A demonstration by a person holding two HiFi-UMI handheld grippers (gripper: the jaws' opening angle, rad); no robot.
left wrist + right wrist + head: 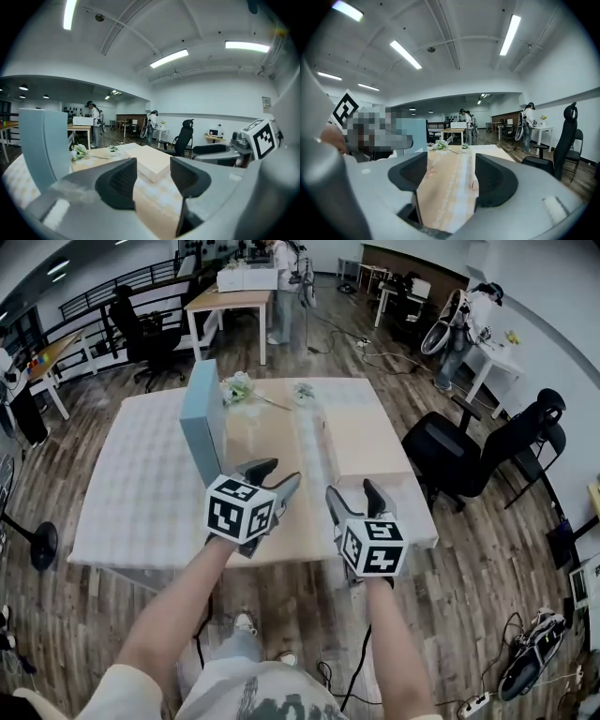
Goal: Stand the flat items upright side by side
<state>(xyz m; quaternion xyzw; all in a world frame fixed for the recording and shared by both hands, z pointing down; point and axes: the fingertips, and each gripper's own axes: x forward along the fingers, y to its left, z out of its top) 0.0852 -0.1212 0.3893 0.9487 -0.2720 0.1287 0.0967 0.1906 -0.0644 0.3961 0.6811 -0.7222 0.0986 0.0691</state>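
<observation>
A light blue flat box stands upright on the table's left half, also seen in the left gripper view and the right gripper view. A cream flat box lies flat on the right half, beyond the jaws in the left gripper view. My left gripper hovers over the near table edge just right of the blue box, open and empty. My right gripper is beside it, in front of the cream box, also open with nothing between its jaws.
A beige runner crosses the white checked tablecloth. Two small flower bunches lie at the far edge. Black office chairs stand to the right of the table. Other desks and people are farther back.
</observation>
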